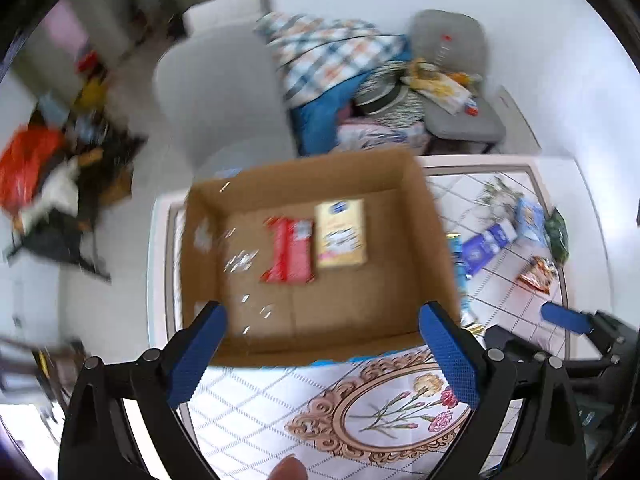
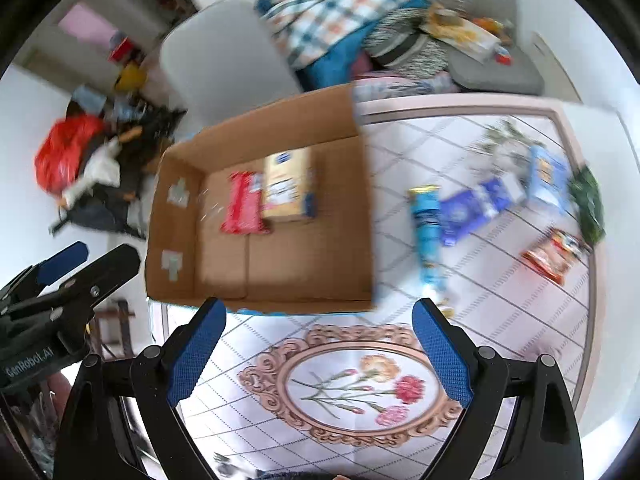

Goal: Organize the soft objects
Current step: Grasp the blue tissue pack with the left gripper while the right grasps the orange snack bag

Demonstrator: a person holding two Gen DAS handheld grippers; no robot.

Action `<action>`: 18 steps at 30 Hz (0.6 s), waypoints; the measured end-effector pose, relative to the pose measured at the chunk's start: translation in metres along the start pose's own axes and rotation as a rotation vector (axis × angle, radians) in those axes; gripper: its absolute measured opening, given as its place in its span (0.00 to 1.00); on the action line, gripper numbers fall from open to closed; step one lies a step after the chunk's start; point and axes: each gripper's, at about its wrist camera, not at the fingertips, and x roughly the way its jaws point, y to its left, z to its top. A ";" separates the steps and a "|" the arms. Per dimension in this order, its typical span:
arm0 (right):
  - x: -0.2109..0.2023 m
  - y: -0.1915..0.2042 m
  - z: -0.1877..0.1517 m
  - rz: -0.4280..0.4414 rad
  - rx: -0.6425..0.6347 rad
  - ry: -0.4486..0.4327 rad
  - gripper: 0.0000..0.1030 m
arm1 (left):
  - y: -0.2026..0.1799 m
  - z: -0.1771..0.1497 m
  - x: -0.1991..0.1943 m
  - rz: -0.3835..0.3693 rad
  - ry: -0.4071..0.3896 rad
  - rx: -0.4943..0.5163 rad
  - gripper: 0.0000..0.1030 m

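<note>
An open cardboard box (image 1: 436, 232) (image 2: 340, 128) stands on the patterned table and holds a red pack (image 1: 290, 250) (image 2: 242, 204) beside a yellow pack (image 1: 341, 234) (image 2: 286, 190). To its right on the table lie several soft packs: a light blue tube-shaped one (image 2: 427, 232), a dark blue one (image 1: 482, 246) (image 2: 462, 214), a pale blue one (image 1: 530, 216) (image 2: 548, 174), a green one (image 1: 558, 234) (image 2: 588, 204) and an orange-red one (image 1: 538, 274) (image 2: 554, 254). My left gripper (image 1: 322, 360) hangs open and empty above the box's near edge. My right gripper (image 2: 320, 354) is open and empty over the floral medallion.
Behind the table a chair (image 1: 460, 120) carries a pile of checked cloth (image 1: 332, 52) (image 2: 332, 16) and bags. Clutter with a red bag (image 1: 28, 164) (image 2: 66, 152) lies on the floor at left. A white seat (image 1: 216, 92) stands behind the box.
</note>
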 end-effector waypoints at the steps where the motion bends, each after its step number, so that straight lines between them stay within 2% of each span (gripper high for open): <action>1: -0.007 -0.020 0.001 -0.005 0.028 -0.006 0.93 | -0.024 0.009 0.002 0.015 0.003 0.046 0.96; 4: -0.020 -0.085 0.002 -0.031 0.126 -0.020 0.93 | -0.076 0.026 0.017 0.004 0.036 0.126 0.96; 8: -0.020 -0.177 0.003 -0.075 0.270 -0.008 0.93 | -0.145 0.046 0.065 -0.041 0.159 0.205 0.96; 12: -0.006 -0.260 0.008 -0.090 0.393 0.030 0.93 | -0.198 0.057 0.120 -0.029 0.264 0.221 0.96; 16: 0.020 -0.322 0.017 -0.075 0.496 0.075 0.93 | -0.239 0.069 0.153 0.036 0.295 0.271 0.96; 18: 0.038 -0.339 0.026 -0.049 0.546 0.087 0.93 | -0.252 0.076 0.166 0.050 0.309 0.273 0.96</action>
